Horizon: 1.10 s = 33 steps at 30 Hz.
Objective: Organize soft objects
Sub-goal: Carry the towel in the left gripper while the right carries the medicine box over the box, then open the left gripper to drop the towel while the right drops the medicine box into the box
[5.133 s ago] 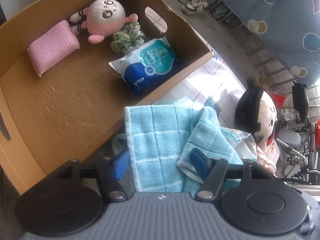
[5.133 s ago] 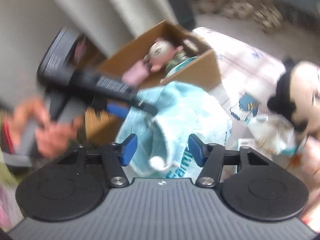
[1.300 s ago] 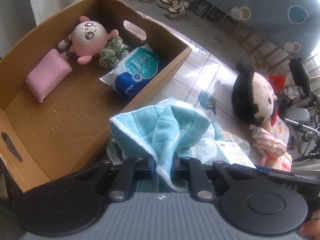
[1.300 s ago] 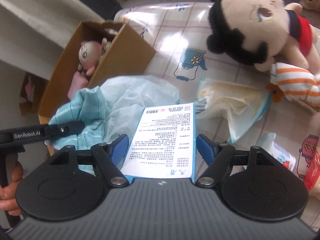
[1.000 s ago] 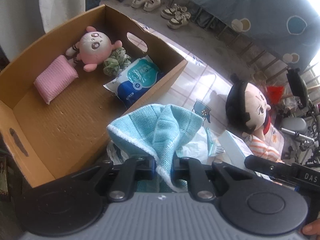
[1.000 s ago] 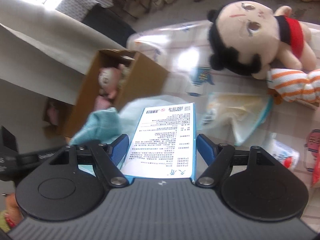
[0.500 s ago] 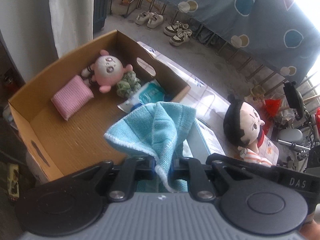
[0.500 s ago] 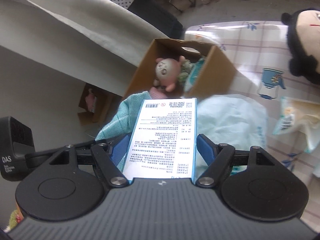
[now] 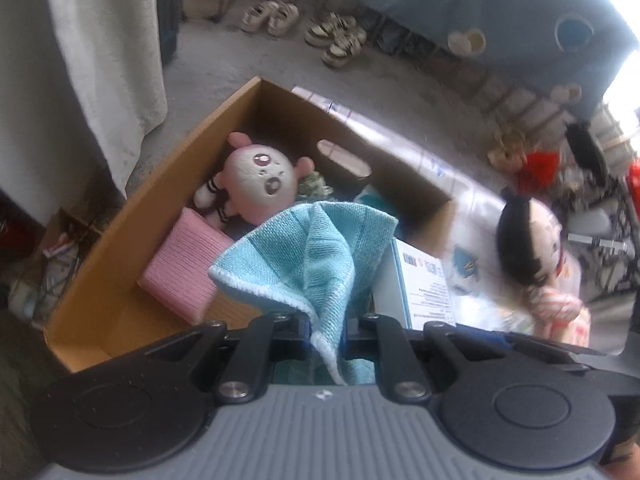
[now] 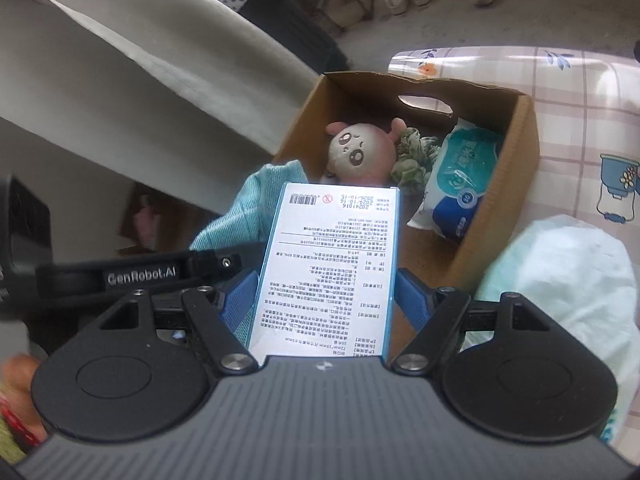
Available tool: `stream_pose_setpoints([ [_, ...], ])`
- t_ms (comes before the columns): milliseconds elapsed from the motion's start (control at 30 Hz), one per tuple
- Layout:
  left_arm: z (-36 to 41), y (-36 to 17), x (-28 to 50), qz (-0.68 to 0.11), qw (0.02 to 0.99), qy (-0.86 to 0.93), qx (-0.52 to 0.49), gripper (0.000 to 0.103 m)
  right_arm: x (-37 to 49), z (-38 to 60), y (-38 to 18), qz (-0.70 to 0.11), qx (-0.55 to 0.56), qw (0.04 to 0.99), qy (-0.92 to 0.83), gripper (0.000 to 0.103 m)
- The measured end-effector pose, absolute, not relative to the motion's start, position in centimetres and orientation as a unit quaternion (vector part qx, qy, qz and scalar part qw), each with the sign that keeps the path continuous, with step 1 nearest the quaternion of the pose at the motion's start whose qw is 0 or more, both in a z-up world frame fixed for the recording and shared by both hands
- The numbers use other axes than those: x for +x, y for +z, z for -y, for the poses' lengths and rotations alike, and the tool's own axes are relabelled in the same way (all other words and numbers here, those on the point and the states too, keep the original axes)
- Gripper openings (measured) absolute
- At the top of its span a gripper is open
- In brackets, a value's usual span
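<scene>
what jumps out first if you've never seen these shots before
Up front, the left gripper is shut on a blue towel, while the right gripper clamps a white box with printed text. Behind both sits an open cardboard box holding a pink plush doll, a pink folded cloth and a pack of wet wipes. A black-haired doll lies outside on the patterned mat.

Two pairs of pale sneakers (image 9: pixel 304 28) sit on the grey concrete floor (image 9: pixel 224 68) at its far edge, below a hanging blue cloth with round spots (image 9: pixel 500 8). White curtain (image 9: pixel 100 60) hangs at the left edge. Checked plastic mat with cartoon prints (image 10: pixel 580 92) covers the floor's right side.
</scene>
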<state>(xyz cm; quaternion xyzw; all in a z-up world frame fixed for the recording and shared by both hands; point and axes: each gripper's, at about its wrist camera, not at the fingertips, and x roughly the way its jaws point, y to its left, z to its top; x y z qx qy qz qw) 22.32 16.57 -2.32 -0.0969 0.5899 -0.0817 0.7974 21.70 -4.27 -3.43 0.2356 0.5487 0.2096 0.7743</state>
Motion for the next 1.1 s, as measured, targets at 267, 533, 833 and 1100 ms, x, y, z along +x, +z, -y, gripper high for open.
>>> stream_pose_setpoints([
  [267,-19.5,-7.6,25.9,-0.623,0.769,-0.136,-0.054,0.013,23.2,-0.8,-6.7,-0.573,0.174,0.792,0.116,0.074],
  [533,-18.8,-12.5,27.0,-0.646,0.736,-0.202,-0.015,0.013,23.2,-1.8,-8.6,-0.576,0.115,0.808,0.045,0.074],
  [833,-17.7,-16.1,28.6,-0.659,0.711,-0.236,0.06,0.014,23.5,-2.5,-10.0,-0.577,0.097,0.81,0.023,0.074],
  [1100,-18.3,-17.4,29.6,-0.657,0.715,-0.223,0.084,0.025,24.2,-3.7,-12.1,-0.595,0.11,0.796,0.022,0.075],
])
